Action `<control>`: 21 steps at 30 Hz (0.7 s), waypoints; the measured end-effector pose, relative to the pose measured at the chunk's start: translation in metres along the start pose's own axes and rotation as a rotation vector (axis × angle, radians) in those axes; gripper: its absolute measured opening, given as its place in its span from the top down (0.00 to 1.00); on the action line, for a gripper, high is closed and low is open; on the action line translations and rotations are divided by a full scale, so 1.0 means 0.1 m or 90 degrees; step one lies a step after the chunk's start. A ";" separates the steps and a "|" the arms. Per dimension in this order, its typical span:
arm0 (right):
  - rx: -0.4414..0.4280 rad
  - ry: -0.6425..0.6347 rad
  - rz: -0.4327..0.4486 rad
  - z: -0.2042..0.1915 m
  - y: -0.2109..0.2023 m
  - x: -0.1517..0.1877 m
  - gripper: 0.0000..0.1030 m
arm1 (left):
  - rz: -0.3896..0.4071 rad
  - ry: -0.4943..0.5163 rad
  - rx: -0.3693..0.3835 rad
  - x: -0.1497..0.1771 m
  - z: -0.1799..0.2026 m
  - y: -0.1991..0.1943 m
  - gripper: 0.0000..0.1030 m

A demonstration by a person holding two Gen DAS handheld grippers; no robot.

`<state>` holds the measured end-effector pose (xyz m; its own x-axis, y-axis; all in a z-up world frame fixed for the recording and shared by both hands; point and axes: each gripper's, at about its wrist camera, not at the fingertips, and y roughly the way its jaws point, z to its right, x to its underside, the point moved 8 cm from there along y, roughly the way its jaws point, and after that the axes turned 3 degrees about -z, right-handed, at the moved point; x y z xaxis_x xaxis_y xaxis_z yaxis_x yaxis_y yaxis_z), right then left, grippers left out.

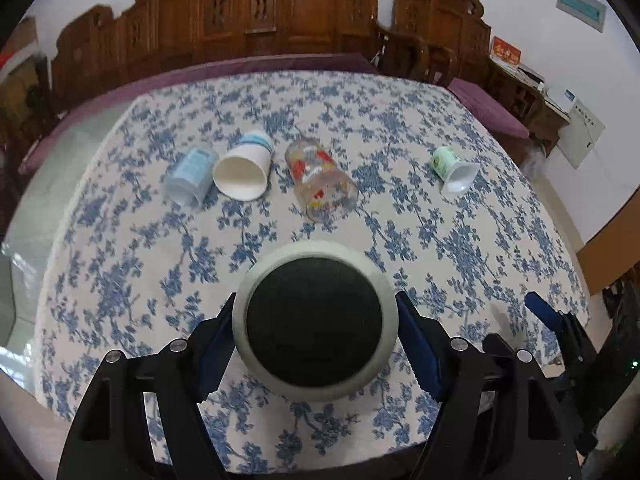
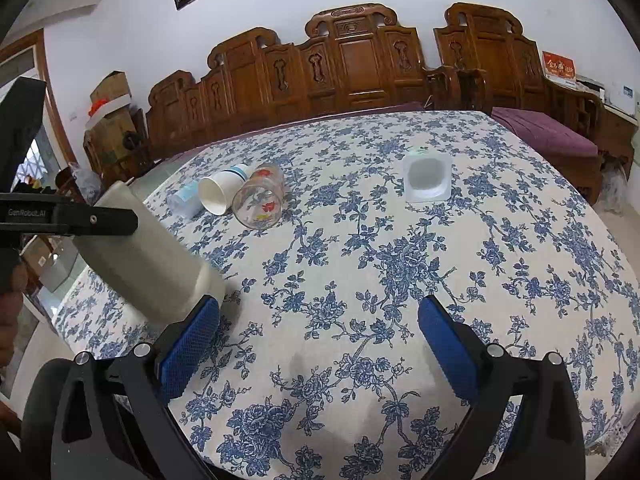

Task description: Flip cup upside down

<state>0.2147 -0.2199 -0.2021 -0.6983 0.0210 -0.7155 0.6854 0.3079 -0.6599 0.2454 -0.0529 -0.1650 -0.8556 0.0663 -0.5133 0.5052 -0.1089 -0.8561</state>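
Note:
My left gripper (image 1: 316, 320) is shut on a pale grey-green cup (image 1: 316, 320) with a dark inside. The cup's mouth faces the left wrist camera and it is held tilted above the table. The right wrist view shows the same cup (image 2: 148, 256) from the side, slanting down to the right, with the left gripper's black finger (image 2: 80, 220) across it. My right gripper (image 2: 320, 340) is open and empty, low over the floral tablecloth (image 2: 400, 280), with its left pad (image 2: 188, 344) just beside the cup's lower end.
Lying on their sides at mid-table are a light blue cup (image 1: 192, 176), a white paper cup (image 1: 244, 168), a printed glass (image 1: 320, 184) and a small green-and-white yogurt cup (image 1: 452, 168). Carved wooden benches (image 2: 352, 64) stand behind the table.

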 end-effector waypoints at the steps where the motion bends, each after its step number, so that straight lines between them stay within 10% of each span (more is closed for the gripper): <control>1: 0.005 -0.003 -0.001 0.00 0.00 0.00 0.03 | 0.010 0.007 -0.010 -0.03 0.00 0.00 0.31; 21: 0.004 -0.002 -0.004 0.00 0.00 0.02 0.03 | 0.031 0.084 -0.064 -0.31 0.28 0.36 0.31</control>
<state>0.2130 -0.2196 -0.2033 -0.7023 0.0166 -0.7117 0.6820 0.3026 -0.6659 0.2874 -0.0869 -0.1784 -0.8107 0.1932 -0.5526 0.5606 -0.0158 -0.8279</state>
